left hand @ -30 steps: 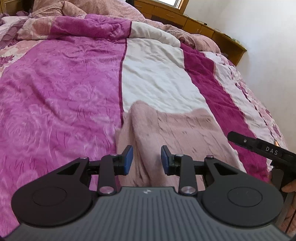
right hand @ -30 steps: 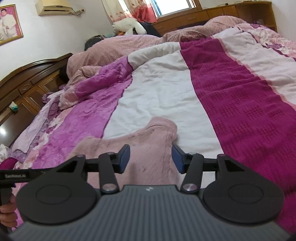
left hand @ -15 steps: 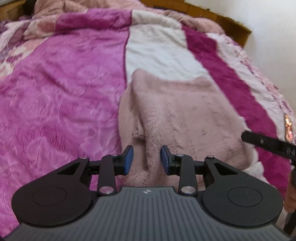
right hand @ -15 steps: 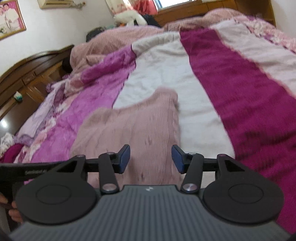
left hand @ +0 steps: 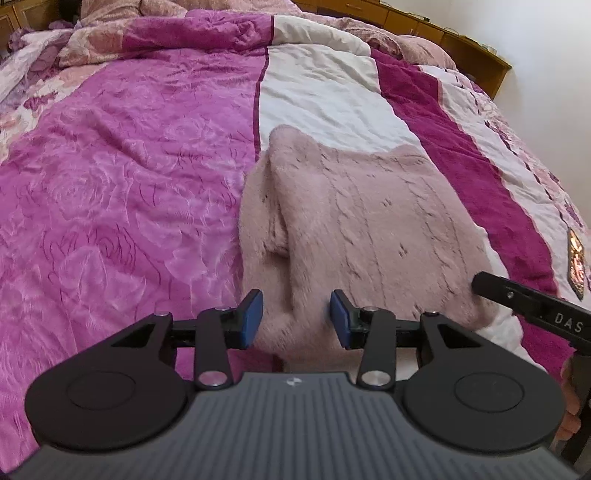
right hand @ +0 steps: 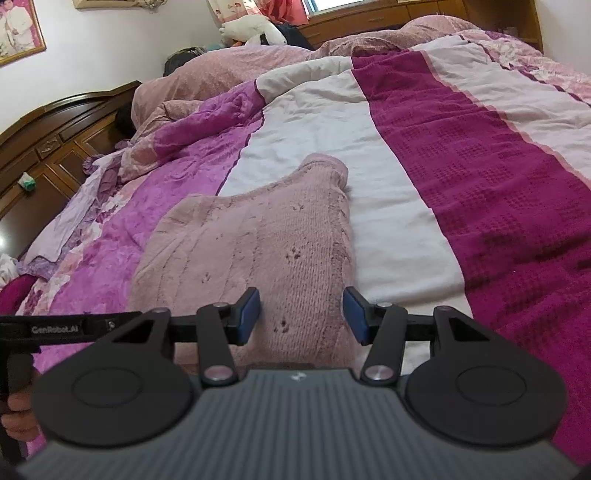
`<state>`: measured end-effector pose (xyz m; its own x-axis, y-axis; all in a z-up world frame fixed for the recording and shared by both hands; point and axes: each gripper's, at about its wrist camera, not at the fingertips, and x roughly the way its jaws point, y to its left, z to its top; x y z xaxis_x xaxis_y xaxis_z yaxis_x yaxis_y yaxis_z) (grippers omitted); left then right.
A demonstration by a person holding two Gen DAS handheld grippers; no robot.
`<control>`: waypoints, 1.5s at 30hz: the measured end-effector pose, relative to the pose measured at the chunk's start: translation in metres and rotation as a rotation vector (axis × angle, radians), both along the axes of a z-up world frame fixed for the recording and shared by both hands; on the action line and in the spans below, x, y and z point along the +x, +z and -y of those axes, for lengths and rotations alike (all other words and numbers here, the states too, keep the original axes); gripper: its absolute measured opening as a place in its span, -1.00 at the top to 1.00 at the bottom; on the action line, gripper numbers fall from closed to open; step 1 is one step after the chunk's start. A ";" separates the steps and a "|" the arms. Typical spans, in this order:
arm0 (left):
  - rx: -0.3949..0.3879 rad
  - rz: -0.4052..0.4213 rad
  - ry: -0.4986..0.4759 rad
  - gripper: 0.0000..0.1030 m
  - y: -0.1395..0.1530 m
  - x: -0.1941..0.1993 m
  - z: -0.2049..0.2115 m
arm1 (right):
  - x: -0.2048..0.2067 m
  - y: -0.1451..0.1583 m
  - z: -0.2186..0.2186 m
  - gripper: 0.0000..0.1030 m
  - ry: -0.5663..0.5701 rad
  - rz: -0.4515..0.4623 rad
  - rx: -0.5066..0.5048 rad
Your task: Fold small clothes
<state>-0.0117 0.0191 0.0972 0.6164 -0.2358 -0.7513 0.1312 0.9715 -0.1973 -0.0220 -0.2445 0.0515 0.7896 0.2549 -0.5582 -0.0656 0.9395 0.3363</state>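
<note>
A fuzzy pale pink knit garment (left hand: 362,229) lies spread on the striped bedspread, with a fold along its left side; it also shows in the right wrist view (right hand: 258,251). My left gripper (left hand: 296,319) is open, its blue pads on either side of the garment's near left edge. My right gripper (right hand: 301,315) is open, its pads straddling the garment's near right edge. The right gripper's black body (left hand: 532,306) shows at the right of the left wrist view. The left gripper's body (right hand: 55,328) shows at the left of the right wrist view.
The bedspread (left hand: 129,184) has magenta, white and dark pink stripes. Bunched pink bedding (right hand: 229,74) and a dark wooden headboard (right hand: 55,136) lie at the far left. Wooden cabinets (left hand: 461,48) and a white wall stand beyond the bed. A stuffed toy (right hand: 251,29) sits by the window.
Both grippers have drawn back and tilted up a little, so more of the bed shows. The garment lies as before. Both grippers stay open.
</note>
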 end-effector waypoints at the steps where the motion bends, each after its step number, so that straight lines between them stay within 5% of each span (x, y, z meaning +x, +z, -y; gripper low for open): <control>1: -0.003 -0.005 0.001 0.00 0.000 -0.003 0.001 | -0.003 0.001 -0.001 -0.04 0.001 -0.002 0.001; 5: 0.024 0.004 0.006 -0.19 0.001 -0.017 0.007 | -0.014 0.000 -0.006 -0.05 0.005 -0.009 -0.009; 7: 0.027 -0.002 0.008 -0.23 0.000 -0.023 0.009 | -0.020 -0.001 -0.010 -0.33 0.012 -0.011 -0.036; 10: 0.032 -0.018 0.013 -0.31 -0.004 -0.031 0.012 | -0.027 -0.003 -0.016 -0.36 0.024 -0.015 -0.073; 19: 0.093 -0.092 0.014 -0.34 -0.030 -0.037 0.029 | -0.028 -0.019 -0.021 -0.55 0.013 -0.113 -0.102; 45: 0.142 -0.143 0.051 -0.38 -0.046 -0.029 0.034 | -0.024 -0.037 -0.025 -0.55 0.007 -0.205 -0.097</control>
